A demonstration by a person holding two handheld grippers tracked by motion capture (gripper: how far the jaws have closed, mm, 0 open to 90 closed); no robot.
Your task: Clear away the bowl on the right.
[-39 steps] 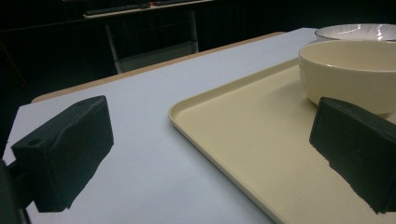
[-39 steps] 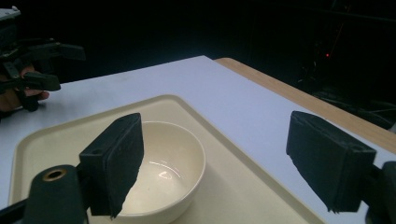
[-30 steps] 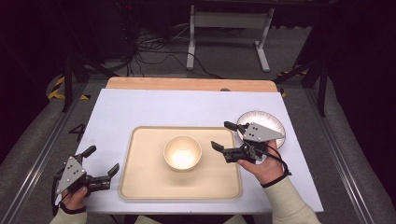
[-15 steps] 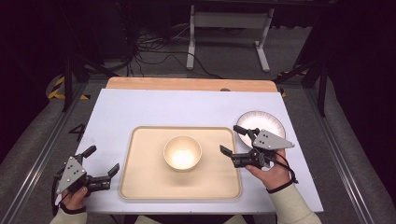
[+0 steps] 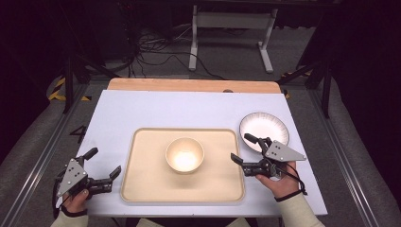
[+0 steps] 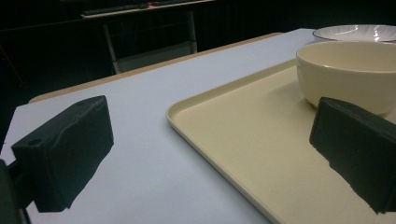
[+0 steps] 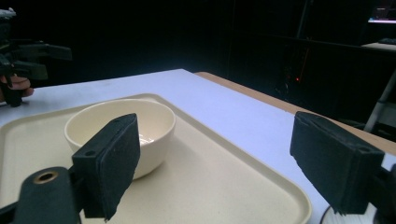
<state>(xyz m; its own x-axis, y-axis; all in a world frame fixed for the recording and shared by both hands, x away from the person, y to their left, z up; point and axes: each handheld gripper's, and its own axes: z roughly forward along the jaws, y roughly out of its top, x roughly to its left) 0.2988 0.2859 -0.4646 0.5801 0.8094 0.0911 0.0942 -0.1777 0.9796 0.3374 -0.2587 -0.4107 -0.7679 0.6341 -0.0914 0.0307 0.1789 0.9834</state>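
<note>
Bowl (image 5: 184, 154), tray (image 5: 142, 179) and plate (image 5: 269, 125) are counted once each, the bowl inside the tray. Both grippers are held open: left gripper (image 5: 104, 165), right gripper (image 5: 242, 148). The right gripper has been drawn back from the plate.

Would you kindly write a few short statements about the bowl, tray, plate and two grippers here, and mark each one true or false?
1. The cream ceramic bowl stands on the beige rectangular tray. True.
2. The white round plate with a dark rim lies on the tray. False: it lies on the pale table surface, past the tray's right edge.
3. The right gripper is shut on the bowl. False: its jaws are open and hold nothing.
4. The left gripper is open, beside the tray's left edge. True.
5. The bowl holds food. False: it looks empty.
</note>
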